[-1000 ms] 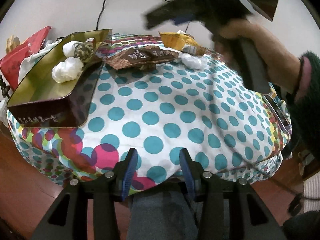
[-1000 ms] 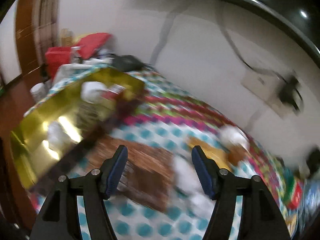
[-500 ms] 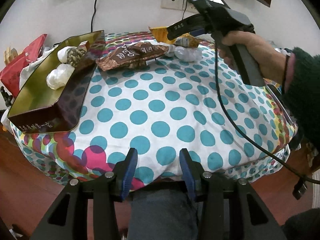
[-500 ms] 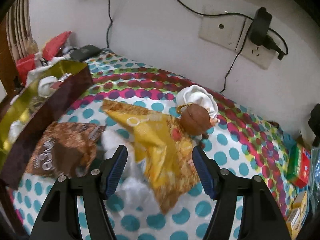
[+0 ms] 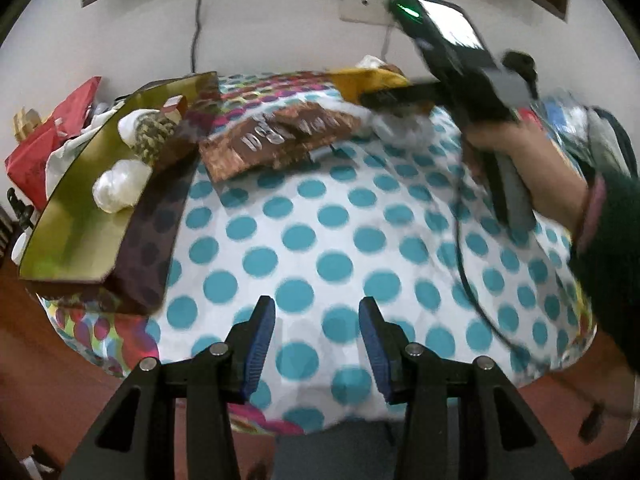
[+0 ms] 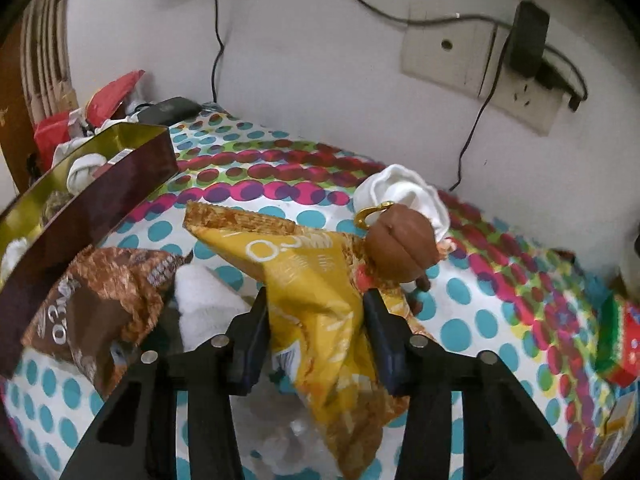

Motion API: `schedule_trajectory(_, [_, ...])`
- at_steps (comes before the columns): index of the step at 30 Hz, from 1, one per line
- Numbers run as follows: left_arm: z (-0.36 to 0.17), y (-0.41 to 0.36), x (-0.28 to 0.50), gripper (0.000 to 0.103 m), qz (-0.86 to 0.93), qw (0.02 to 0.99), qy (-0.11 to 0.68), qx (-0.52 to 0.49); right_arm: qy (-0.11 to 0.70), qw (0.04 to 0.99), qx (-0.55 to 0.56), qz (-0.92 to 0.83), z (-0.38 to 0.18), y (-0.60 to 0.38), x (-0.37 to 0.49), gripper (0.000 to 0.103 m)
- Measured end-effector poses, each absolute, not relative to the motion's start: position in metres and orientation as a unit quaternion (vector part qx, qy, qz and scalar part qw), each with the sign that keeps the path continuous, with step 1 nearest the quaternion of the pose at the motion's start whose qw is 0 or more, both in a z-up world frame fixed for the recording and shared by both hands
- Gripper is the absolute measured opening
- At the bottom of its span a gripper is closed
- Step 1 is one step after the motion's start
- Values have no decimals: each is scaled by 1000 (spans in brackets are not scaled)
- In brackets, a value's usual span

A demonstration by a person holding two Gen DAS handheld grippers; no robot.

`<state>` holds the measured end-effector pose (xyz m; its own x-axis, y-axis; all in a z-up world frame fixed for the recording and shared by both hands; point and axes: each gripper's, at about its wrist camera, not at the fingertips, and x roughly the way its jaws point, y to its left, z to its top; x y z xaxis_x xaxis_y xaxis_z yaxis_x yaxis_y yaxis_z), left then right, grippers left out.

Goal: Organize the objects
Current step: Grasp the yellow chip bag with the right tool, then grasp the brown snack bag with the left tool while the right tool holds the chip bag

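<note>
Far left of the left tongs (image 5: pixel 316 336), the gold tin (image 5: pixel 76 216) sits on the dotted counter (image 5: pixel 336 236), white bundles inside it. Those left tongs hang apart over bare blue dots, gripping nothing. Ahead of them lies the brown snack bag (image 5: pixel 280 136). Over to the right tongs (image 6: pixel 316 320): they've just been closing, and now they're clamped on the yellow snack bag (image 6: pixel 316 280). White bundle (image 6: pixel 204 300) just to their left, brown-headed doll (image 6: pixel 400 244) just beyond their right finger.

Right tongs (image 6: pixel 316 300) just closed on a packet, left tongs (image 5: pixel 316 312) parted, holding nothing
</note>
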<state>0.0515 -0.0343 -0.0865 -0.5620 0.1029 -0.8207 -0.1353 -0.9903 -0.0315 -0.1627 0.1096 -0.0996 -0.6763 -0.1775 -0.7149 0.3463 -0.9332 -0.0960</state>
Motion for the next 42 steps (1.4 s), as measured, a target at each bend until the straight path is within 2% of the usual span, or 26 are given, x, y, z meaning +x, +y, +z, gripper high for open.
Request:
schedule_trajectory(3, [-86,-39,37,45,882,66,-7,-466,95,138,358,-919,-95,125,-150,41])
schedule_trajectory(8, [-87,-56,12,45,874,70,-99,-471,63,120,347,-928,-91,164,-129,40])
schedule_trajectory(11, [-87,-64,2,57,870,53,-146,-468,59,109,347,-930,-92,184,-115,40])
schedule_trajectory(30, [-108,-100,-44,59,806,-37,-441,-393,13,153,367,-917,-98,208,-104,42])
schedule_trajectory(35, [-107,-109,-61,66,800,-53,-474,-363,15,161,375,-913,-100,205,-105,43])
schedule_trajectory(42, [-108,-111,-90,68,808,-63,-477,-340,25,161,378,-911,-101,201,-106,43])
